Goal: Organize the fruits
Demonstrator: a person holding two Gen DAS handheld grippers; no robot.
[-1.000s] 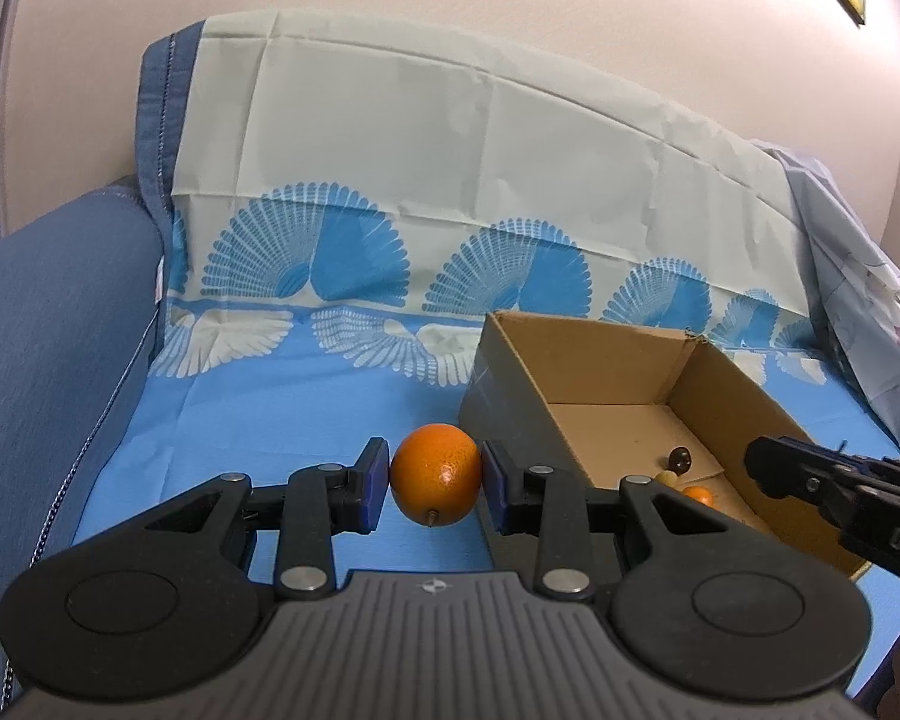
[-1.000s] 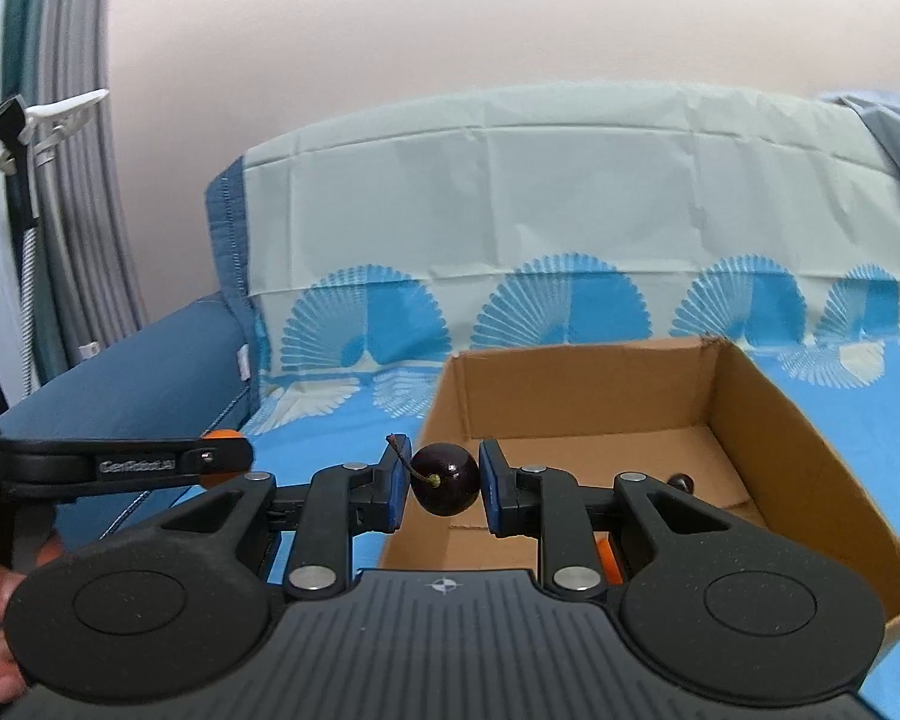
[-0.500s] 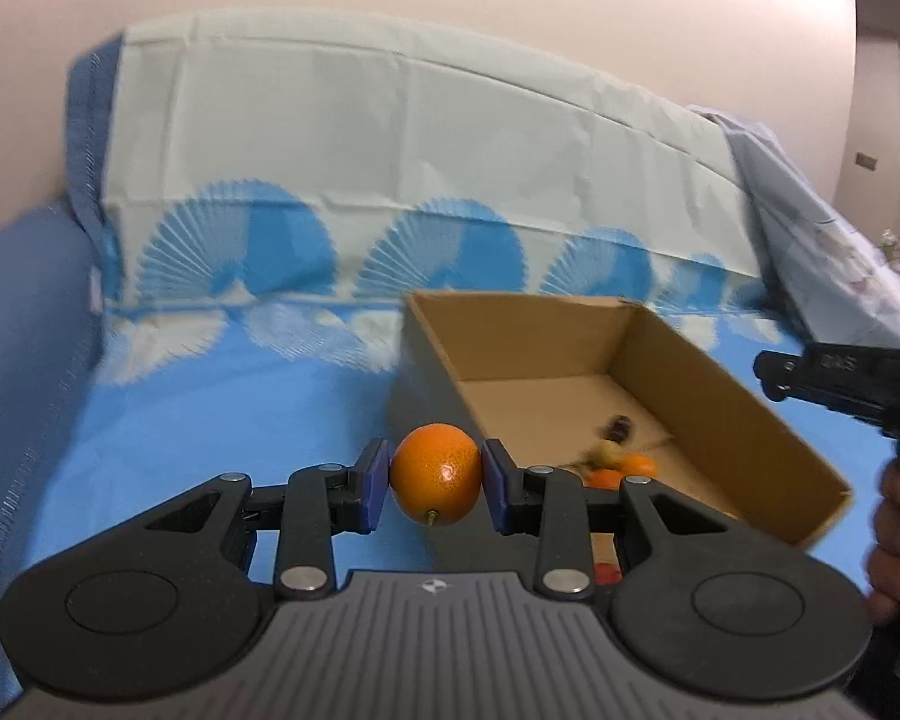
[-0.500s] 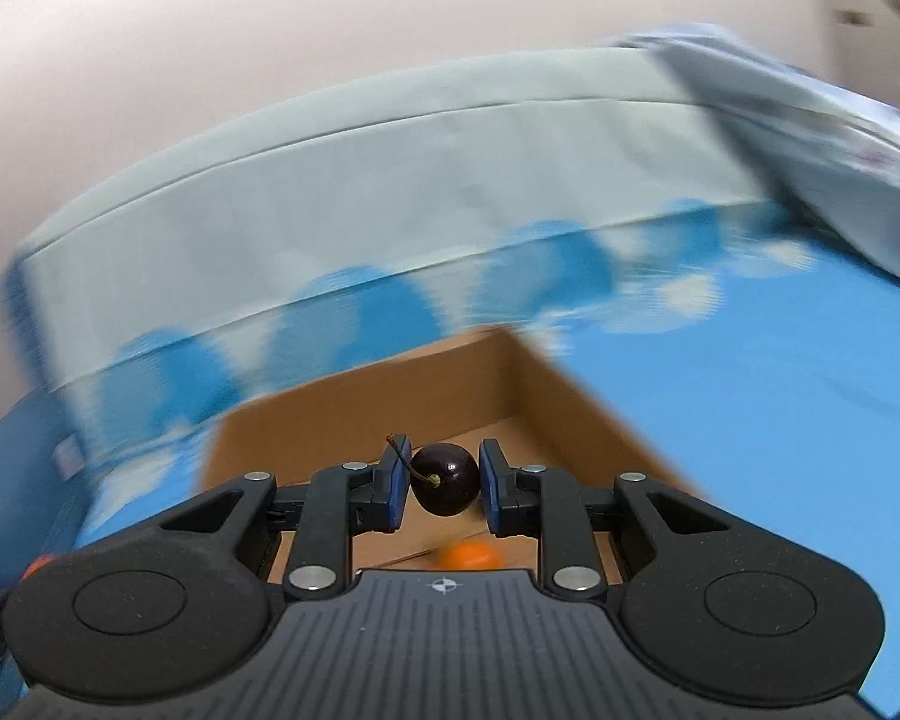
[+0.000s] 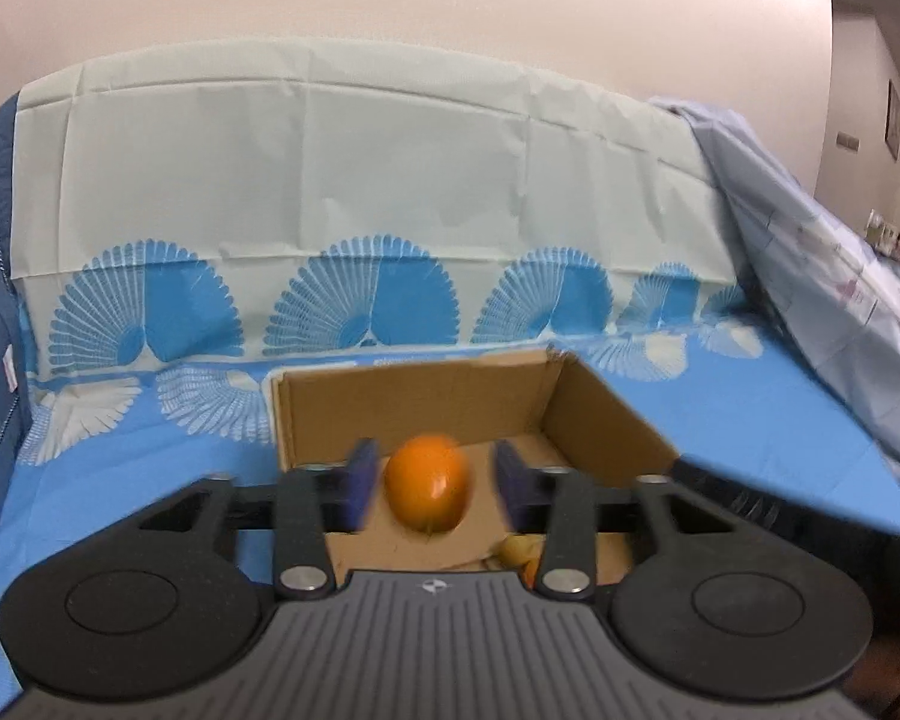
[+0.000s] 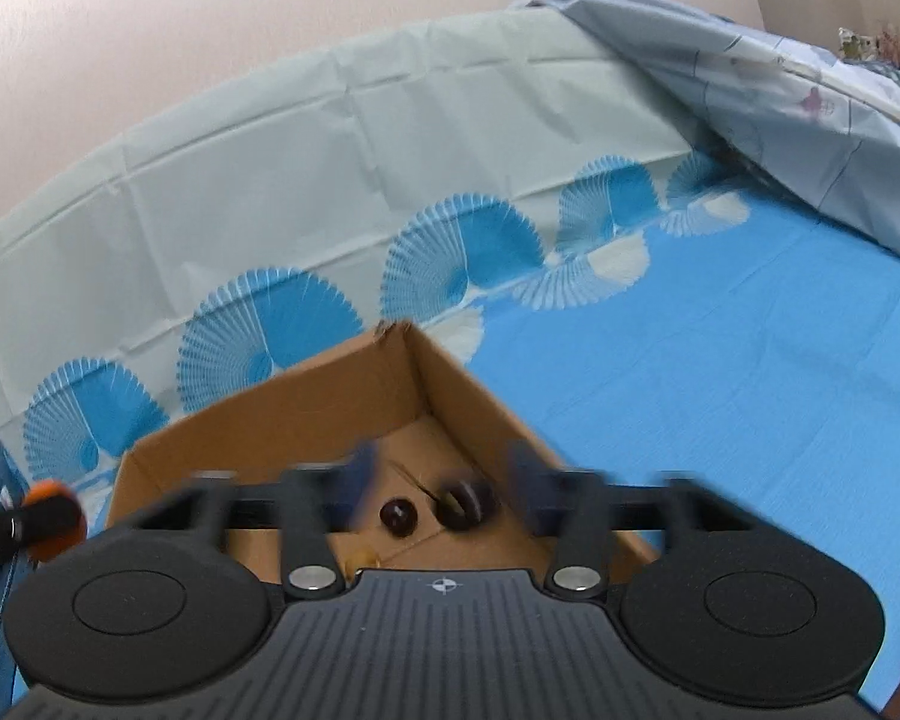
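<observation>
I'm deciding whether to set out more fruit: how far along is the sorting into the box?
Done: a cherry and a yellowish fruit lie in the cardboard box. In hand: both jaws have just been opening; the orange is free between the left gripper pads, and a second cherry is below the open right gripper. Left: no fruit shows outside the box.

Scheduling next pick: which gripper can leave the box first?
Probably right. Right gripper just opened, jaws empty, cherry down in box. Left gripper just opened too; orange between its jaws.
</observation>
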